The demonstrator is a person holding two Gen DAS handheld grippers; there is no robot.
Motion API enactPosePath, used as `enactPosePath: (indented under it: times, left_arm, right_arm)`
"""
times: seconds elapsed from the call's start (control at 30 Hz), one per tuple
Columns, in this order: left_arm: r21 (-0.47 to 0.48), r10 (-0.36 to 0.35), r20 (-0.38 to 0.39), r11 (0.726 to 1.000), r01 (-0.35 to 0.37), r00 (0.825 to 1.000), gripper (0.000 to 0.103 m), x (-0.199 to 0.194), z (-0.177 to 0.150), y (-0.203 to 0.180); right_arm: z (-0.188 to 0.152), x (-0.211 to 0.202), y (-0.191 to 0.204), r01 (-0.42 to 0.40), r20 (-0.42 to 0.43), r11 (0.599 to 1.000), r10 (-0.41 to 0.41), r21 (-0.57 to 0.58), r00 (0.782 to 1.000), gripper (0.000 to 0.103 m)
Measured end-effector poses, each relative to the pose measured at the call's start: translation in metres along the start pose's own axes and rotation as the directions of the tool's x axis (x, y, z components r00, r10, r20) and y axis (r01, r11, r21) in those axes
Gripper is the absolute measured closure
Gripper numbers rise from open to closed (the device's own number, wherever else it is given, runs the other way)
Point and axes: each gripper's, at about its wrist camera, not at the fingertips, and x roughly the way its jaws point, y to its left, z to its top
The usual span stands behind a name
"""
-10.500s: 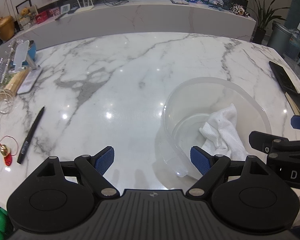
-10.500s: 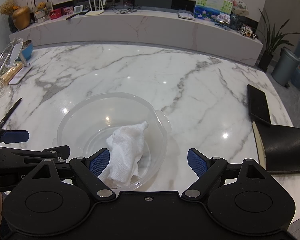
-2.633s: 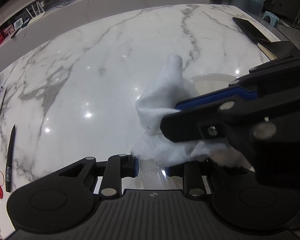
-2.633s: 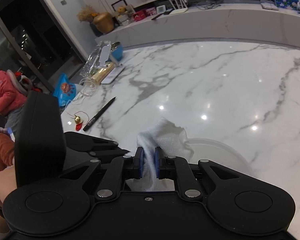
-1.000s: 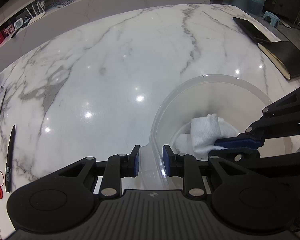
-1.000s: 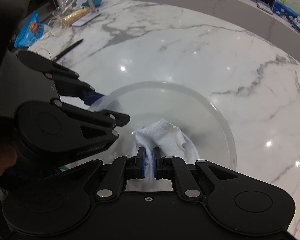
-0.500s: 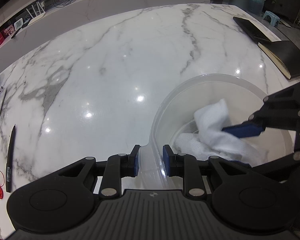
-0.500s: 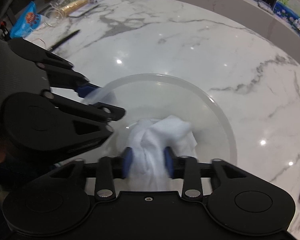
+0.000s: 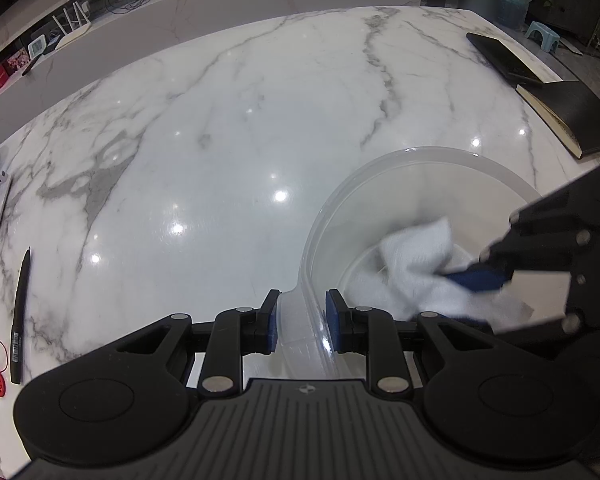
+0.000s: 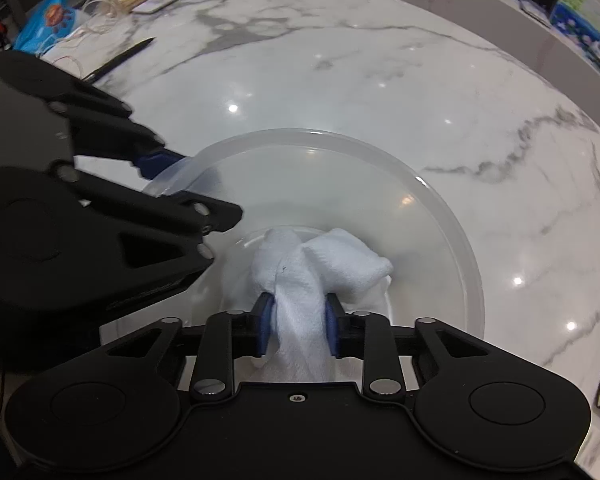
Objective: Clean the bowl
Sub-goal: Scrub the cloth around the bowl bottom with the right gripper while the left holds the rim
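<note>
Right wrist view, white cloth (image 10: pixel 300 320) between right tongs (image 10: pixel 299 325), inside clear bowl (image 10: pixel 452 216)

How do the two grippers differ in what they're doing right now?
The left gripper clamps the rim of the clear plastic bowl; the right gripper has the white cloth between its pads, its jaws having just been closing. The left one sits at the bowl's edge; the right one reaches inside. Both have blue pads and point steeply downward.
</note>
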Motion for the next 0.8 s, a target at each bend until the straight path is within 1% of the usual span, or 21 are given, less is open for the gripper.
enactPosePath:
  times: [0.2, 0.27, 0.4, 0.6, 0.8]
  left_arm:
    - [0.003, -0.003, -0.005, 1.000, 0.003, 1.000, 0.081, 0.001, 0.000, -0.001]
    - [0.002, -0.004, -0.006, 1.000, 0.004, 1.000, 0.081, 0.001, 0.000, -0.001]
    - [0.002, -0.005, -0.007, 1.000, 0.005, 1.000, 0.081, 0.001, 0.000, 0.000]
    - [0.005, -0.005, -0.008, 1.000, 0.005, 1.000, 0.080, 0.001, 0.001, 0.000]
    - [0.007, -0.006, -0.008, 1.000, 0.006, 1.000, 0.080, 0.002, 0.000, 0.002]
  right_arm:
    - [-0.002, -0.003, 0.008, -0.108, -0.014, 0.994, 0.108, 0.003, 0.994, 0.083]
    - [-0.001, -0.004, 0.008, -0.126, -0.015, 0.992, 0.126, 0.008, 0.992, 0.083]
    - [-0.002, -0.005, 0.011, -0.106, -0.016, 0.994, 0.106, -0.001, 0.994, 0.084]
    - [-0.002, -0.005, 0.009, -0.023, -0.007, 1.000, 0.023, -0.014, 1.000, 0.084]
    - [-0.002, -0.005, 0.003, 0.056, 0.008, 0.998, -0.056, -0.013, 0.998, 0.084]
